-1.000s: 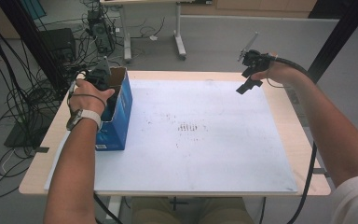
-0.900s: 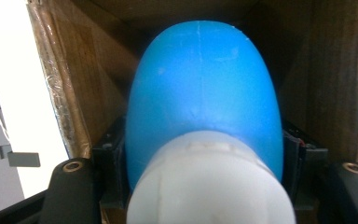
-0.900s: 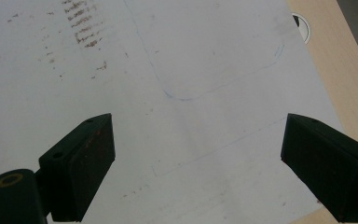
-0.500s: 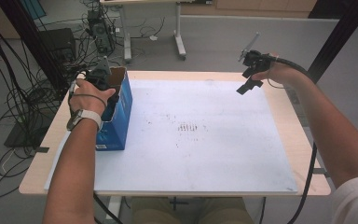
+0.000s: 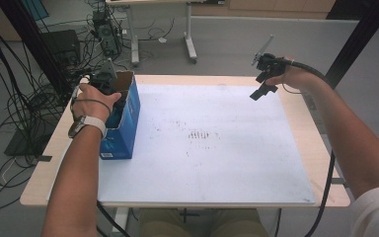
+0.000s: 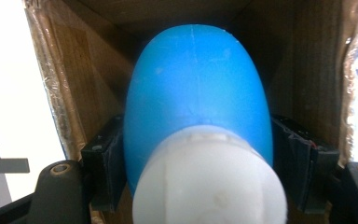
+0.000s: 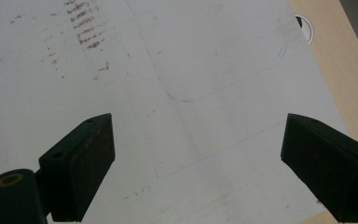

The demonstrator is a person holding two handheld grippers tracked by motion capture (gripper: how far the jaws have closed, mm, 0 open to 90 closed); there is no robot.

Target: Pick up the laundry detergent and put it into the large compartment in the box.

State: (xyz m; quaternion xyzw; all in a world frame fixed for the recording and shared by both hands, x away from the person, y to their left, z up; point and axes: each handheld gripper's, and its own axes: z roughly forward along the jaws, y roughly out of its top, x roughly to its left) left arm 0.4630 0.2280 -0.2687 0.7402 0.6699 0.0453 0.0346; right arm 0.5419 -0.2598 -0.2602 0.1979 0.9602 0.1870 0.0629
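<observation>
While the left gripper (image 6: 198,186) reaches down into the open top of the blue box (image 5: 124,123), a blue bottle (image 6: 198,93) with a white cap (image 6: 209,179) stands between its jaws inside the box. Those jaws have just been opening; the black pads (image 6: 103,161) now sit at either flank of the bottle, close to its sides or touching them, and the left gripper view does not settle whether they press on it. Brown cardboard walls (image 6: 74,70) of the box interior surround the bottle on all sides, with clear tape along the edges.

On the high view, the box stands upright at the left edge of the white sheet (image 5: 202,148) that covers most of the desk (image 5: 321,148). The left hand (image 5: 94,98), with a white wristband, rests over the box opening.

The right gripper (image 5: 265,78) is held above the far right corner of the sheet, well apart from the box. Its jaws stand wide open with nothing between them; the right gripper view looks down past them onto the bare sheet, which carries faint pen outlines (image 7: 223,84) and brown smudges (image 7: 86,28). A cable (image 5: 325,197) trails along the right forearm toward the near edge of the desk.
</observation>
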